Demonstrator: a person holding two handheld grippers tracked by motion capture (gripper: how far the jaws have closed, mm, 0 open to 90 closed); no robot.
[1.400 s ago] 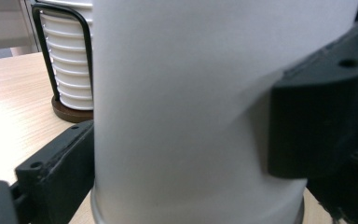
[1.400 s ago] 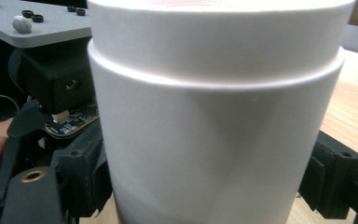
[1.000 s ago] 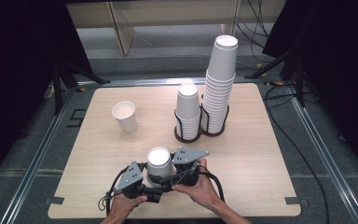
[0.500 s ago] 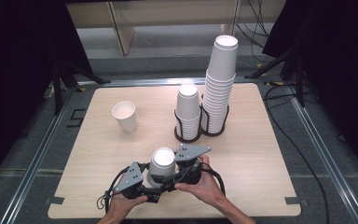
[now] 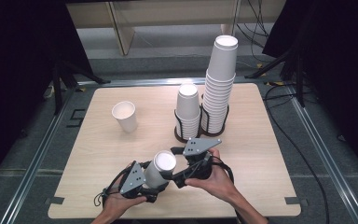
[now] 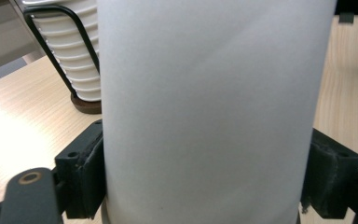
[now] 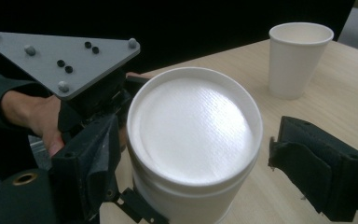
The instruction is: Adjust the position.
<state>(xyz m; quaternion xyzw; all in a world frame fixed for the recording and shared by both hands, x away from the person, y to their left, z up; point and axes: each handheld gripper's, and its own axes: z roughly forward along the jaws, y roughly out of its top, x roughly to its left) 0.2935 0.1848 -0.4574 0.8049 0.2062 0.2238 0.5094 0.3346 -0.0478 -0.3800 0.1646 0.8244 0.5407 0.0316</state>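
1. Dark room, grey floor, light wood bench [image 5: 121, 154] with rounded corners in the middle.
2. Far side of bench, right of centre: black wire cup holder [image 5: 182, 133] with two stacks of white paper cups, bottoms up; short stack [image 5: 188, 109] on the left, tall stack [image 5: 220, 81] just beside it on the right.
3. Single paper cup [image 5: 125, 116], upright and open, stands apart toward the far left corner.
4. Near edge, about centre: upturned white cup [image 5: 160, 167], bottom up, tilted, held off the bench.
5. Left gripper [image 5: 144, 179] has just been closing; its jaws are clamped on that cup's wall, pads pressing both sides in the left gripper view [image 6: 214, 112].
6. Right gripper [image 5: 186, 173] just beside the cup on its right. In the right gripper view its jaws stand apart, one on each side of the cup's bottom end [image 7: 193, 135]; the right pad is clear of the cup, contact at the left one I cannot tell.
7. Both hands come in from the near edge; left hand [image 5: 121, 200], right hand [image 5: 216, 179].
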